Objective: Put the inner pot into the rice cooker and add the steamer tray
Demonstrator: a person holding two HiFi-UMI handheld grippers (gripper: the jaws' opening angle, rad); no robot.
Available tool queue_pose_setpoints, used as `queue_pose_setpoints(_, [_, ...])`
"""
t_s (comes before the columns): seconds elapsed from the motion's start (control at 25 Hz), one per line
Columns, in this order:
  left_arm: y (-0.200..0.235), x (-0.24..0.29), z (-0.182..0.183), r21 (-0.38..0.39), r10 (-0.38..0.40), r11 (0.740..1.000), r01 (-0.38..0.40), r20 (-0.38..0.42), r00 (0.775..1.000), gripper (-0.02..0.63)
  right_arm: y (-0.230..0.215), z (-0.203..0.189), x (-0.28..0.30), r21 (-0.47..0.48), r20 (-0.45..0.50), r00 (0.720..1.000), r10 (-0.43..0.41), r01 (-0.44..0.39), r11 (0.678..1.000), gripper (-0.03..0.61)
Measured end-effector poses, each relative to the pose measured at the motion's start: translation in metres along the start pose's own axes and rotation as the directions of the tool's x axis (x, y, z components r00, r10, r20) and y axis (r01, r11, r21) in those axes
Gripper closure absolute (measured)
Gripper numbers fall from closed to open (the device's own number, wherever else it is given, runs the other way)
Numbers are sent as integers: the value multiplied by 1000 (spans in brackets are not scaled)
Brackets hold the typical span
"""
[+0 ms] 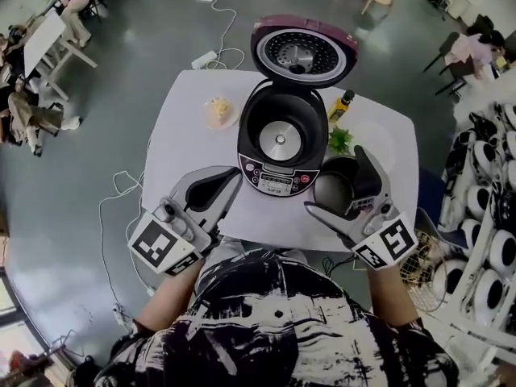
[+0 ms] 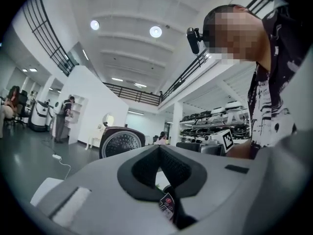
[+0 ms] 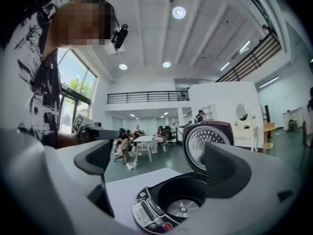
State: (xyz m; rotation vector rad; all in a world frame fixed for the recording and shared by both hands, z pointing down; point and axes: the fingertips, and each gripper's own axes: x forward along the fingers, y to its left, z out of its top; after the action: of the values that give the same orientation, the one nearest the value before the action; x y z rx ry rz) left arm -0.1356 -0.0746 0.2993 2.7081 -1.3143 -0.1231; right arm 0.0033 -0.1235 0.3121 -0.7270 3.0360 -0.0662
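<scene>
Waiting left gripper point(image 1: 232, 177): I have it low over the near-left part of the desk point(image 1: 181, 147), just short of the rice cooker point(image 1: 251, 119). Its fingers point(image 2: 142, 168) meet at the tips and hold nothing. My guess is it is parked there to leave the other side room to work.
Rice cooker: it sits mid-desk with the lid point(image 1: 302, 53) standing open. The cavity is bare down to the heating plate point(image 1: 280, 142), so it looks ready to take the pot.
Inner pot point(image 1: 330, 193): it stands upright on the desk, just beside the cooker's right front corner, and is not yet in.
Right gripper point(image 1: 337, 182): its fingers are spread wide. In the head view they sit either side of the pot, which reads to me as lining up for a rim grab.
Hard to read: the right gripper view shows only the cooker beyond the spread fingers, with no pot between them. I cannot tell whether they touch the pot or hang above it.
Steamer tray: I cannot pick it out anywhere on the desk. Behind the pot I see only a small bottle point(image 1: 343, 103) and something green point(image 1: 340, 140).
</scene>
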Motion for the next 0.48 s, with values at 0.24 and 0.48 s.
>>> queue_pose_setpoints(0.24, [46, -3, 8, -18, -201, 979, 201, -37, 979, 609, -33, -11, -12, -23, -59, 942, -331, 330, 944, 25])
queue_pose_setpoints(0.48, [58, 11, 5, -35, -286, 958, 285, -38, 957, 609, -42, -22, -44, -13, -81, 871, -484, 485, 875, 25])
